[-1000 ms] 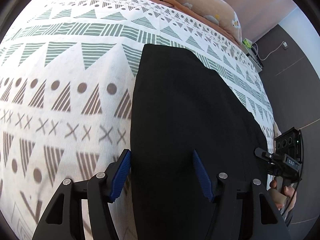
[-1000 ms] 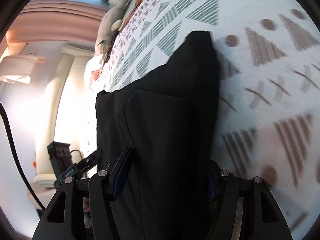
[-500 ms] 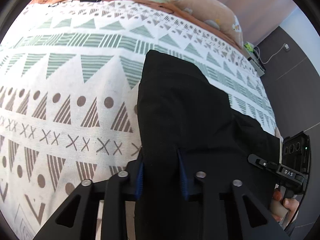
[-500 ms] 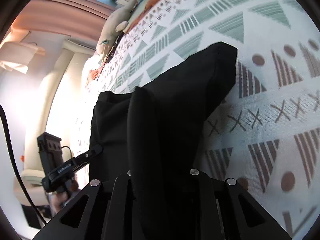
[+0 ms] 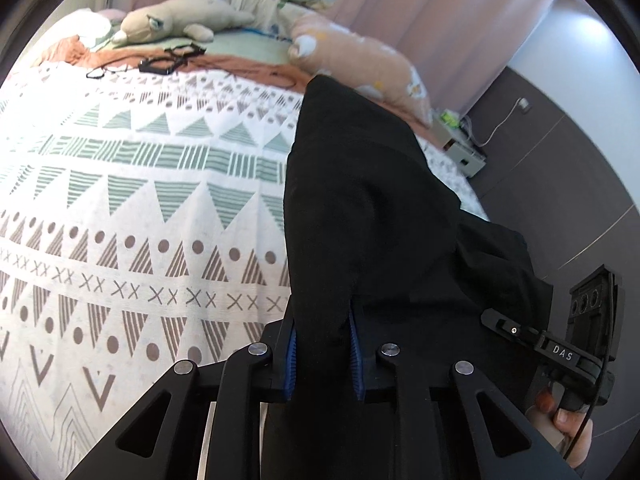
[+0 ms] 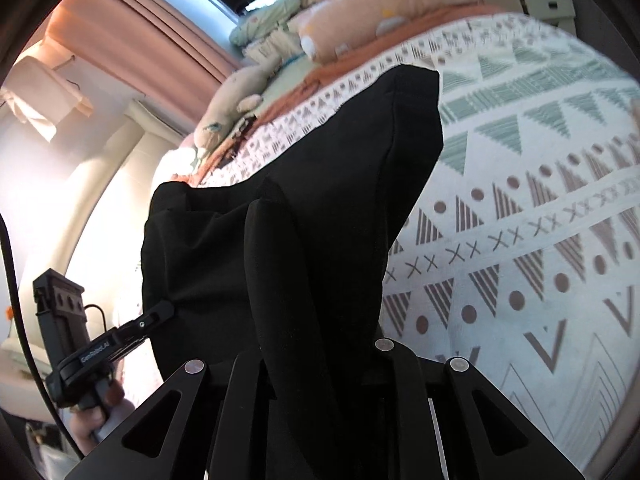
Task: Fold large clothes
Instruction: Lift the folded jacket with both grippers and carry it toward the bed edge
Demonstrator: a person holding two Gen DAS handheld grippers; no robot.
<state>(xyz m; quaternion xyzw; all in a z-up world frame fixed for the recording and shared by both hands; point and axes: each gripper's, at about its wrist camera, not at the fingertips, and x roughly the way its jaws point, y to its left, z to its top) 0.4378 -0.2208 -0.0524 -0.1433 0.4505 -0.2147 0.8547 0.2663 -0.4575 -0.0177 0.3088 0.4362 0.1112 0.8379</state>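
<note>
A large black garment point(image 5: 360, 208) lies lengthways on the patterned bed cover point(image 5: 140, 208), its near end lifted off the bed. My left gripper point(image 5: 322, 354) is shut on the near edge of the cloth, blue pads pinching a fold. My right gripper point(image 6: 316, 364) is shut on the same near edge of the garment point(image 6: 320, 184); the cloth hides its pads. Each gripper shows in the other's view: the right gripper at the right in the left wrist view point(image 5: 576, 344), the left gripper at the lower left in the right wrist view point(image 6: 80, 344).
Plush toys point(image 5: 180, 20) and an orange pillow point(image 5: 360, 52) lie at the head of the bed, with glasses and a cable point(image 5: 168, 60) beside them. A small cabinet point(image 5: 460, 148) stands by the dark wall. Pink curtains point(image 6: 140, 40) hang behind.
Both grippers closed on the garment's near edge and raised it. The cloth now hangs up from the bed and the cameras tilt up toward the headboard.
</note>
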